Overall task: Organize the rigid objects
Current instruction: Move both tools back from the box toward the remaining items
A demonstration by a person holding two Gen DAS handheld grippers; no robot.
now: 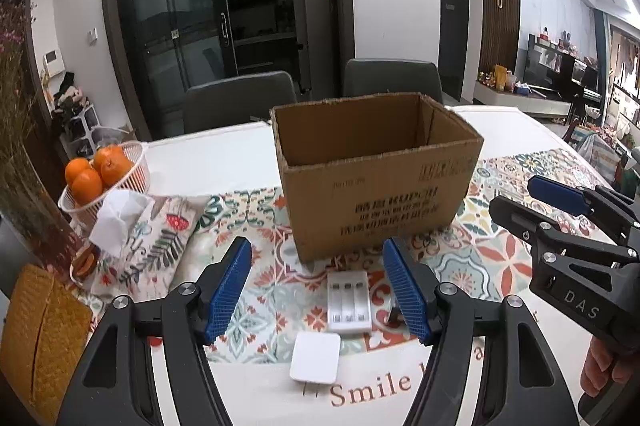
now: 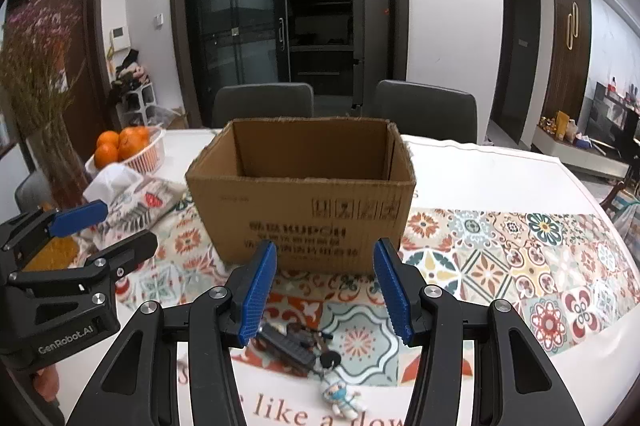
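An open brown cardboard box (image 1: 376, 186) stands on the patterned tablecloth; it also shows in the right wrist view (image 2: 304, 210). My left gripper (image 1: 320, 290) is open, above a white battery charger (image 1: 347, 302) and a white square pad (image 1: 316, 358) lying in front of the box. My right gripper (image 2: 326, 294) is open, above a bunch of keys with a black fob (image 2: 292, 344) and a small white figure charm (image 2: 340, 396). The right gripper also shows at the right of the left wrist view (image 1: 560, 202).
A white basket of oranges (image 1: 100, 174), a tissue pack in a floral cover (image 1: 132, 230) and a woven yellow box (image 1: 40, 338) stand at the left. A vase of dried flowers (image 2: 44, 98) is at the far left. Two grey chairs (image 1: 392, 78) stand behind the table.
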